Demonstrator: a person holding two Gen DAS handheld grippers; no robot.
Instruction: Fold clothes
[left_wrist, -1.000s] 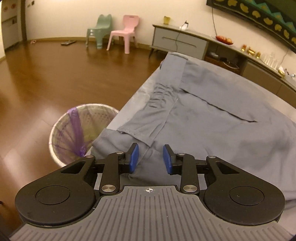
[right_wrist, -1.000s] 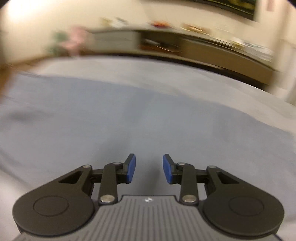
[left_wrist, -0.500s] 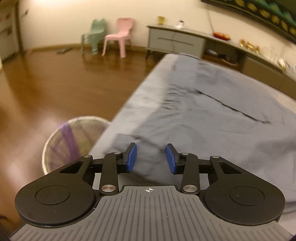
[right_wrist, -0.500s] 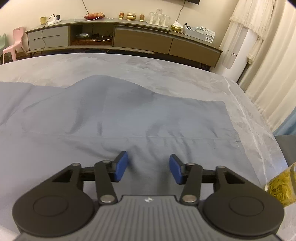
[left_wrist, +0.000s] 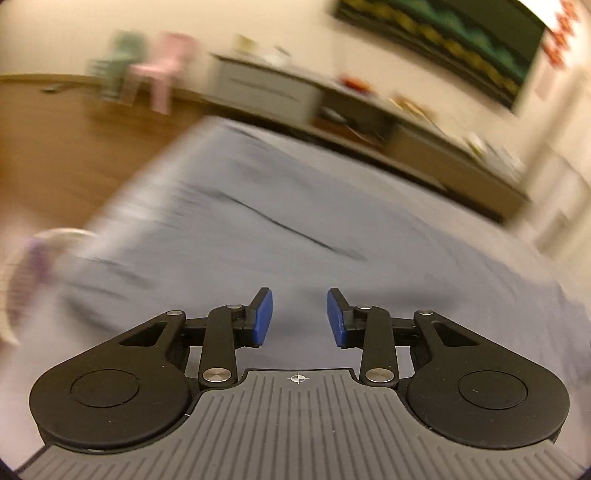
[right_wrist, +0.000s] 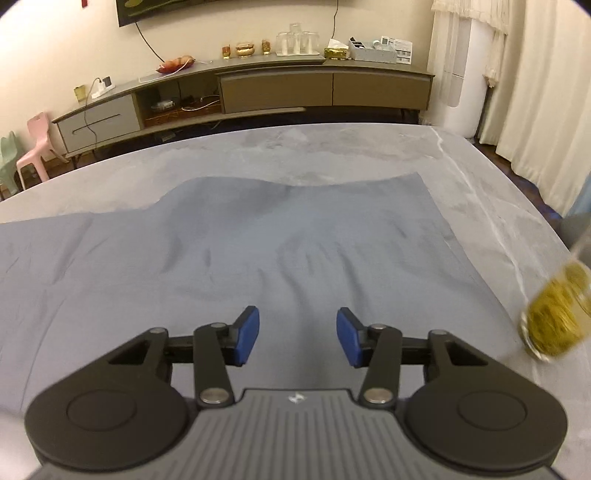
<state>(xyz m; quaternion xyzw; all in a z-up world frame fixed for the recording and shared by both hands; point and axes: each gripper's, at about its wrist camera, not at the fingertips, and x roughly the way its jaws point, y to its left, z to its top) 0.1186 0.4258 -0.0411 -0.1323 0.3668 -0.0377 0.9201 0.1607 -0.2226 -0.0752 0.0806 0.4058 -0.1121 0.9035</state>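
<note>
A grey-blue garment (right_wrist: 295, 251) lies spread flat on a grey table (right_wrist: 332, 147); its far and right edges show in the right wrist view. It also fills the blurred left wrist view (left_wrist: 295, 229), with a dark fold line across it. My left gripper (left_wrist: 299, 317) is open and empty just above the cloth. My right gripper (right_wrist: 297, 336) is open and empty above the garment's near part.
A glass jar of yellow stuff (right_wrist: 557, 314) stands at the table's right edge. A waste basket (left_wrist: 22, 280) sits on the wooden floor left of the table. A long sideboard (right_wrist: 258, 92) and small chairs (right_wrist: 33, 147) stand by the far wall.
Both grippers have swung to the right over the garment. The right jaws have opened wider. The left view has turned blurred with motion.
</note>
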